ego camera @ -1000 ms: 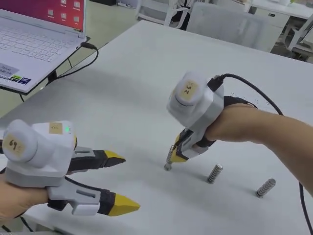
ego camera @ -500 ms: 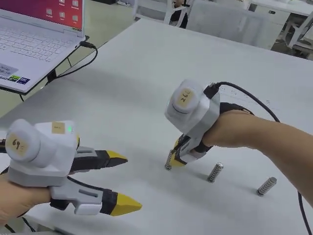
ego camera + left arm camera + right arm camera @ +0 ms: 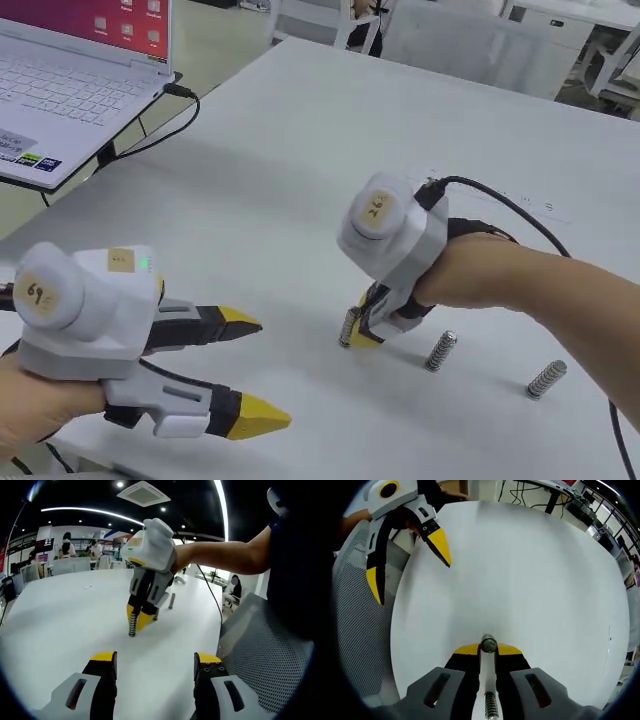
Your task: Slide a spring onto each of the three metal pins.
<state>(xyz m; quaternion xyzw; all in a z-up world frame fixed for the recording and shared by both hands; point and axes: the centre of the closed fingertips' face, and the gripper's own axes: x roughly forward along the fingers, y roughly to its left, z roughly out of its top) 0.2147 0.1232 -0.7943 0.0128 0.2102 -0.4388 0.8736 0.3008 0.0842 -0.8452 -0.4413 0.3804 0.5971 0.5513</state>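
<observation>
My right gripper (image 3: pixel 362 335) points down at the white table (image 3: pixel 290 150), shut on a coiled spring (image 3: pixel 348 327) that stands upright on the surface. In the right gripper view a round metal head (image 3: pixel 488 643) sits between the yellow tips of the right gripper (image 3: pixel 488 648), with coils below it. Two more springs (image 3: pixel 440 351) (image 3: pixel 546 380) stand tilted to the right, apart from the gripper. My left gripper (image 3: pixel 255 370) hovers open at the lower left, holding nothing. The left gripper view shows the left gripper (image 3: pixel 155 660) wide open, facing the right gripper (image 3: pixel 140 620) and the spring (image 3: pixel 132 625).
An open laptop (image 3: pixel 70 80) sits on a separate stand at the upper left, its black cable (image 3: pixel 165 130) hanging beside the table edge. The right gripper's cable (image 3: pixel 500 195) arcs over the person's forearm. Chairs and desks stand behind the table.
The right gripper has sunk slightly and stays on the upright spring. The left gripper has barely moved.
</observation>
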